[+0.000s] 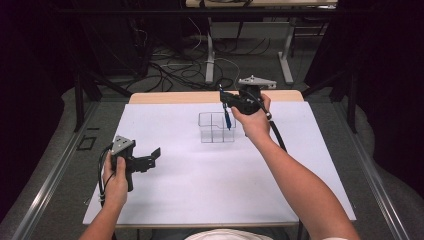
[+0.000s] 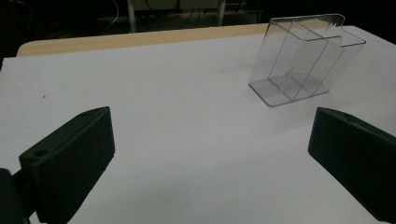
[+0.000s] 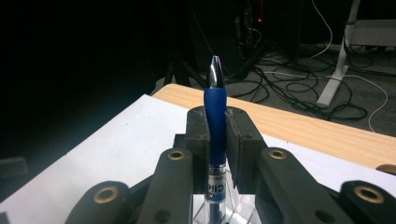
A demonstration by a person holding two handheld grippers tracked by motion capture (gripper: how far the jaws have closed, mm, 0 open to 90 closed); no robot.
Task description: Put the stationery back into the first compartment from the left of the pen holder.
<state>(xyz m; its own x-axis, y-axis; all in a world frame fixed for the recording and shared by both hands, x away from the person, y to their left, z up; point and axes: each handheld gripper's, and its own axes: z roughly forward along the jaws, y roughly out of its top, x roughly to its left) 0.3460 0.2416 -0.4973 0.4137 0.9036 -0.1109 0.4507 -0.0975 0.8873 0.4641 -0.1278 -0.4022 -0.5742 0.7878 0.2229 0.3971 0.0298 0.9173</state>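
Right gripper (image 3: 217,140) clamps blue pen (image 3: 215,100); left gripper (image 2: 210,154) gapes.

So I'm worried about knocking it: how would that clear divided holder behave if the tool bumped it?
The clear holder looks like thin, empty plastic, so it is probably light and would slide easily on the smooth white sheet. It stands taller than its base is deep, so a high bump might tip it. Its walls look rigid, likely brittle rather than floppy.

The pen (image 3: 215,121) has a dark blue grip, a silver tip and a clear barrel with print too small to read. The organiser (image 2: 303,58) is clear. The table (image 1: 200,185) is white, edged pale wood. Both grippers' jaws are black.
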